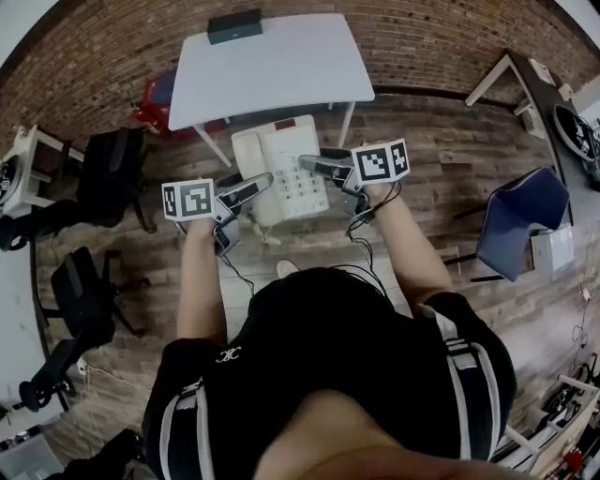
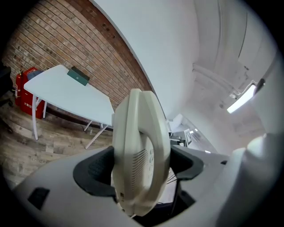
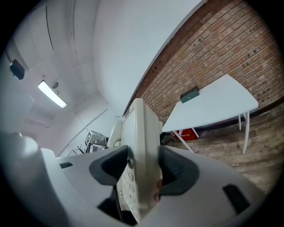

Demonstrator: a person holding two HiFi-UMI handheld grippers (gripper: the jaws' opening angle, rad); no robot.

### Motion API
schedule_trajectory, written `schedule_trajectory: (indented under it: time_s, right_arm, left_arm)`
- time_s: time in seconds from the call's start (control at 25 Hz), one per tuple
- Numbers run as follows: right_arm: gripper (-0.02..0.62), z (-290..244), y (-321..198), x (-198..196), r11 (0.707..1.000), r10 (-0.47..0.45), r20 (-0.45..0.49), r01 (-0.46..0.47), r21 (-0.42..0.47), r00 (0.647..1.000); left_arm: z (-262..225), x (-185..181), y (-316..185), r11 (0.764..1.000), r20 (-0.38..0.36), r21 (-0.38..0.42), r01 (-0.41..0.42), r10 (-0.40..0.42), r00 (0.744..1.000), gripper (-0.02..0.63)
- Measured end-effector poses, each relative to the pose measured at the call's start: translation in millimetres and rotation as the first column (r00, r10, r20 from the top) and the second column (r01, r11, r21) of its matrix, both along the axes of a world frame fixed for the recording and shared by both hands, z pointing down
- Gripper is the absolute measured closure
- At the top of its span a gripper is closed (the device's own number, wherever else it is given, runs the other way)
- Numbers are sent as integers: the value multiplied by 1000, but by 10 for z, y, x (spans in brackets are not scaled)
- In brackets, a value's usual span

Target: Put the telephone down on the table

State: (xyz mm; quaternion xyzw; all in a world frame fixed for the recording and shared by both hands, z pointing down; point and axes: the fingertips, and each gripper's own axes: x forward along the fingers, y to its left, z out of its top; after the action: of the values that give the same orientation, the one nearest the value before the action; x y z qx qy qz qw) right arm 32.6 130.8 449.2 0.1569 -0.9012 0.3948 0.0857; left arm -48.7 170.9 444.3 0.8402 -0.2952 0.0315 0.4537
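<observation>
The telephone (image 1: 281, 171), a cream desk set with its keypad facing up, sits at the centre of the head view. It is held in the air above the wood-plank floor (image 1: 422, 150) and does not rest on any surface. The left gripper (image 1: 248, 188) clamps the telephone's left side, where the handset lies; in the left gripper view both dark pads press against the rounded cream body between them. The right gripper (image 1: 319, 167) clamps the telephone's right edge; in the right gripper view its pads are closed on the thin side of the casing, with keypad buttons visible just below the grip. Each gripper carries a cube with square markers, the left cube (image 1: 187, 200) at centre left of the frame and the right cube (image 1: 382, 161) at centre right. The white table (image 1: 272, 70) occupies the upper centre of the head view, just above the telephone, against a brick wall (image 1: 441, 37). A dark green box (image 1: 234, 26) lies at the table's far edge. A red container (image 1: 153, 105) stands at the table's left end. Black chairs (image 1: 108, 173) stand at left of the frame, and a blue chair (image 1: 520, 220) stands at right.
</observation>
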Motion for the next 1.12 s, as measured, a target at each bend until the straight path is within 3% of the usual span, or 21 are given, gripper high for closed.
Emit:
schedule_trajectory:
  time_s: [0.44, 0.88, 1.12]
  right_arm:
    - [387, 35, -37, -28, 999, 33, -14, -33, 2, 999]
    - [387, -25, -248, -397, 997, 78, -6, -77, 29, 997]
    - [387, -74, -514, -486, 994, 107, -4, -107, 34, 994]
  left_arm:
    - [48, -28, -33, 1000, -3, -1, -21, 21, 1000, 227]
    - [-14, -417, -295, 997, 8, 44, -64, 64, 998, 227]
    - [-45, -512, -565, 996, -1, 30, -89, 89, 996, 227]
